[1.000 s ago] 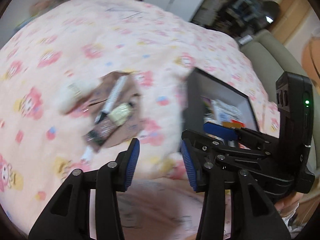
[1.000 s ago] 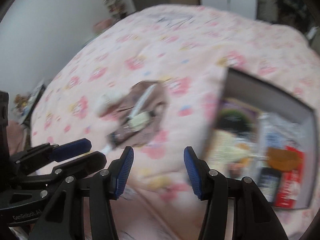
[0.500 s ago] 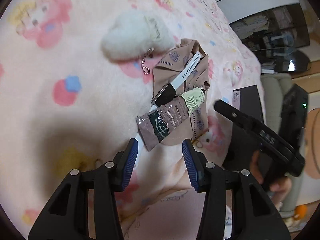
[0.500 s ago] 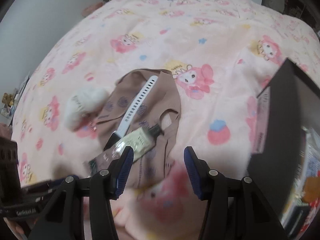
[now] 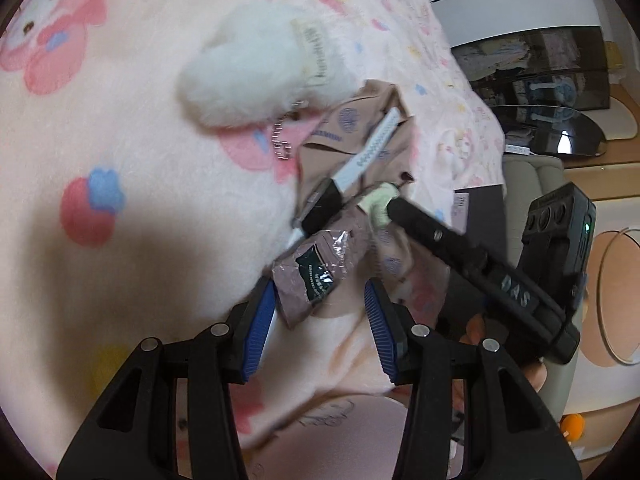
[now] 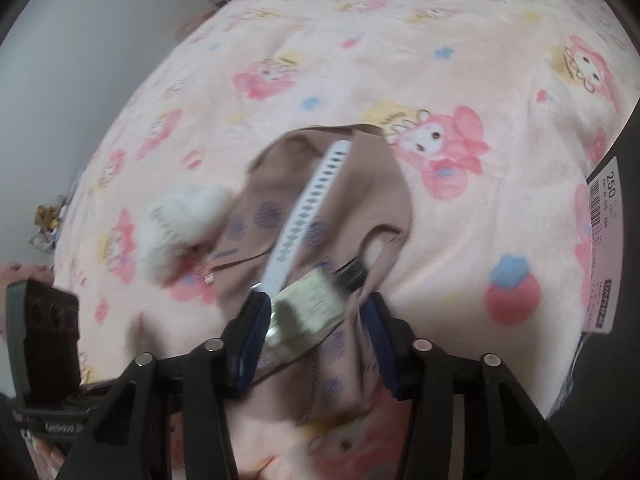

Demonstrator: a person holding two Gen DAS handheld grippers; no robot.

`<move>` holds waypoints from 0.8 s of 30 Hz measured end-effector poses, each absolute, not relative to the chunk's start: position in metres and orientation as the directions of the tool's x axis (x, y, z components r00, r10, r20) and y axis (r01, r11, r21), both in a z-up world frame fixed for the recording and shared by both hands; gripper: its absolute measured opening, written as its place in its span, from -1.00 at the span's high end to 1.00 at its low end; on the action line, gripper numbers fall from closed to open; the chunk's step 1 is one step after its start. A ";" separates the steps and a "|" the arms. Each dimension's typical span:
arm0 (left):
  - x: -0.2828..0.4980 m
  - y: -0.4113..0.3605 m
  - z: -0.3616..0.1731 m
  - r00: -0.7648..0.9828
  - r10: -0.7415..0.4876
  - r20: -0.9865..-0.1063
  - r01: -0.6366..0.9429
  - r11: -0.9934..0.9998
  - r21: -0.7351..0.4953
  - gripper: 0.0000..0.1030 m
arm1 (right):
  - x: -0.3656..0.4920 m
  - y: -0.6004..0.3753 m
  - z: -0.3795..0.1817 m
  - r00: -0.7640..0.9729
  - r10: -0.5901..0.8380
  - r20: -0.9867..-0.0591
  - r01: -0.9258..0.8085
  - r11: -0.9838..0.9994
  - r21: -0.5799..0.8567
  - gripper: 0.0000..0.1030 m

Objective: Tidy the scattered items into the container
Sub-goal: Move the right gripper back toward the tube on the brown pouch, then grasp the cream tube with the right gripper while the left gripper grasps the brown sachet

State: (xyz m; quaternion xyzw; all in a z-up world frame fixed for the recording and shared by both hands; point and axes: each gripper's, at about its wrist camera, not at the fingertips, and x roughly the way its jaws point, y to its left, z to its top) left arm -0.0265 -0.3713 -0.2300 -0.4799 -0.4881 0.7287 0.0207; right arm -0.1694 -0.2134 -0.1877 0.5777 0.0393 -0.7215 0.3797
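Note:
On a brown cloth (image 6: pixel 360 184) on the pink bedspread lies a small pile: a white perforated watch strap (image 6: pixel 316 196), a pale green tube (image 6: pixel 312 300) with a black cap, and a mauve foil sachet (image 5: pixel 316 276). A white fluffy keychain (image 5: pixel 256 68) rests beside the cloth. My right gripper (image 6: pixel 316 320) is low over the tube, which lies between its closing jaws; a gap shows on the right side. My left gripper (image 5: pixel 320 320) stands open around the sachet's near end, the pads apart from it. A finger (image 5: pixel 432 232) of the right gripper reaches the tube from the right.
The black box (image 6: pixel 624 240) with a white barcode label stands at the right edge of the bed. The left tool's black body (image 6: pixel 44 320) sits at the lower left. Shelves and a beige chair (image 5: pixel 532 176) lie beyond the bed.
Both grippers have come down close onto the pile, the left one rolling as it dropped. The right jaws have narrowed around the green tube. The box has slid out to the frame edge.

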 end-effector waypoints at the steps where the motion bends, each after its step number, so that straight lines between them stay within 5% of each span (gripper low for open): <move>1: -0.023 -0.369 -0.226 -0.550 0.506 -0.664 0.423 -0.516 -0.744 0.10 | -0.163 -0.212 -0.184 -0.015 -0.522 -0.853 0.599 -0.688 0.410 0.31; 9: -0.001 -0.370 -0.215 -0.561 0.460 -0.688 0.453 -0.525 -0.721 0.10 | -0.135 -0.199 -0.159 -0.076 -0.524 -0.848 0.611 -0.697 0.376 0.31; 19: -0.017 -0.368 -0.240 -0.514 0.513 -0.687 0.446 -0.525 -0.725 0.13 | -0.187 -0.216 -0.191 -0.076 -0.438 -0.896 0.567 -0.758 0.322 0.28; 24: -0.020 -0.373 -0.249 -0.507 0.529 -0.680 0.456 -0.505 -0.733 0.17 | -0.195 -0.222 -0.212 -0.006 -0.486 -0.874 0.541 -0.736 0.406 0.17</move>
